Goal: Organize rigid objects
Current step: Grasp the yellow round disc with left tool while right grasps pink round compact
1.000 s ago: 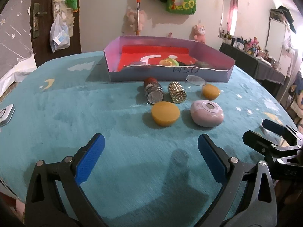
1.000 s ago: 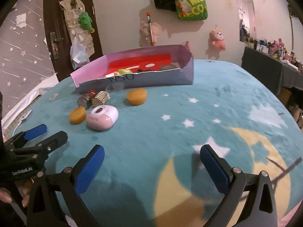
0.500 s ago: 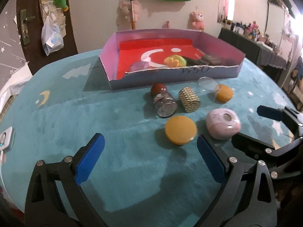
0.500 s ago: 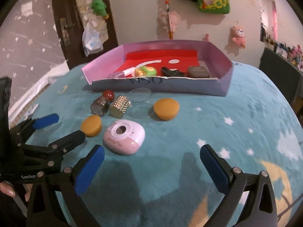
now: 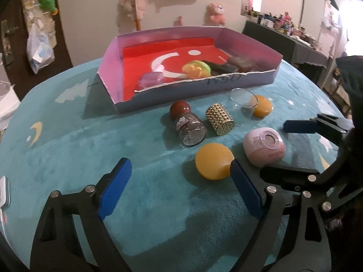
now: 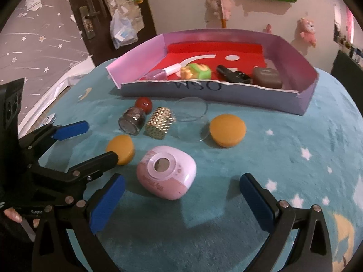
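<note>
The pink rounded-square gadget (image 6: 166,175), smooth glossy plastic with a round clear window on top, lies on the worktop (image 6: 283,145) just ahead of the right tongs (image 6: 180,200), between the lines of their two blue-padded jaws but untouched; these tongs stand wide open and empty. Beside it, towards the left tongs (image 5: 180,188), sits a matte yellow-orange domed puck (image 5: 213,161), close against the right-hand pad of those tongs. The left tongs have just been closing a little, yet remain widely parted with nothing between the pads.

Farther ahead lie a small glass bottle (image 5: 187,125) on its side, dark glittery contents and a round red-brown cap, and next to it a gold studded cylinder (image 5: 220,119), knobbly all over. Beyond the cylinder rests a clear shallow dish (image 6: 191,117), nearly invisible but for its rim, and a second orange puck (image 6: 228,130) just beside it.

The worktop is covered in a plush teal cloth printed with stars, moons and clouds.

Farthest from both tongs stands a low cardboard box (image 6: 292,52), lilac walls, torn front edge, red lining with a white crescent. Inside it: a clear lilac lidded pot (image 5: 150,80), a yellow-green toy (image 6: 197,71), a black oblong piece (image 6: 233,74) and a brown rounded case (image 6: 267,77).
</note>
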{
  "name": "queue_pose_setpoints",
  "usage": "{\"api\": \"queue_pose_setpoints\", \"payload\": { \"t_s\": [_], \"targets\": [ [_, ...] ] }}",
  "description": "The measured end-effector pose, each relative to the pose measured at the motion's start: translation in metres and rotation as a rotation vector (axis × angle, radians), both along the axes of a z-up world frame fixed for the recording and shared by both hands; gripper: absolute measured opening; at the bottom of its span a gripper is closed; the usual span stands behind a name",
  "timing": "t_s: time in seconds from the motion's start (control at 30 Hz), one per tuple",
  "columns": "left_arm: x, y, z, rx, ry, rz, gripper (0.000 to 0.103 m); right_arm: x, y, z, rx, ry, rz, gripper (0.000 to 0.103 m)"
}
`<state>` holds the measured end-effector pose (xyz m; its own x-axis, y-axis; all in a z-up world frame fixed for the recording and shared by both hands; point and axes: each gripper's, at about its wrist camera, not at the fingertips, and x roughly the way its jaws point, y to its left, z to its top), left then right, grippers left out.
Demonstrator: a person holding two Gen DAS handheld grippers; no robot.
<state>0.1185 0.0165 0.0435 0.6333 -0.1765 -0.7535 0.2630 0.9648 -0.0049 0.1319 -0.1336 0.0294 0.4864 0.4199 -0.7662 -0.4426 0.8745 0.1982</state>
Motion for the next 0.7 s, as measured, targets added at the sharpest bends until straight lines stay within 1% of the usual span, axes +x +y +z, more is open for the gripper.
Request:
{"api": "queue_pose_setpoints", "payload": {
  "t_s": [0.1, 0.2, 0.27, 0.4, 0.5, 0.63, 0.7],
  "targets": [
    [0.002, 0.0, 0.002, -0.017, 0.01, -0.035, 0.084, 0.004, 0.003, 0.001, -0.013, 0.001, 0.025, 0.103],
    [0.004, -0.002, 0.001, -0.011, 0.017, -0.065, 0.08, 0.007, 0.006, 0.003, -0.027, -0.003, 0.061, 0.101],
    [0.005, -0.003, 0.002, -0.02, 0.025, -0.091, 0.074, 0.008, 0.007, 0.003, -0.041, -0.007, 0.086, 0.099],
    [0.004, -0.007, 0.002, -0.02, 0.029, -0.124, 0.073, 0.011, 0.007, 0.003, -0.036, 0.0, 0.117, 0.095],
    [0.003, -0.01, 0.002, -0.026, 0.034, -0.158, 0.073, 0.014, 0.004, 0.002, -0.02, 0.018, 0.134, 0.094],
    [0.004, -0.016, -0.001, -0.018, 0.047, -0.185, 0.059, 0.014, 0.002, 0.002, 0.007, 0.028, 0.186, 0.094],
    [0.008, -0.017, -0.005, -0.016, 0.062, -0.187, 0.056, 0.013, 0.004, 0.002, 0.004, 0.023, 0.215, 0.092]
  ]
}}
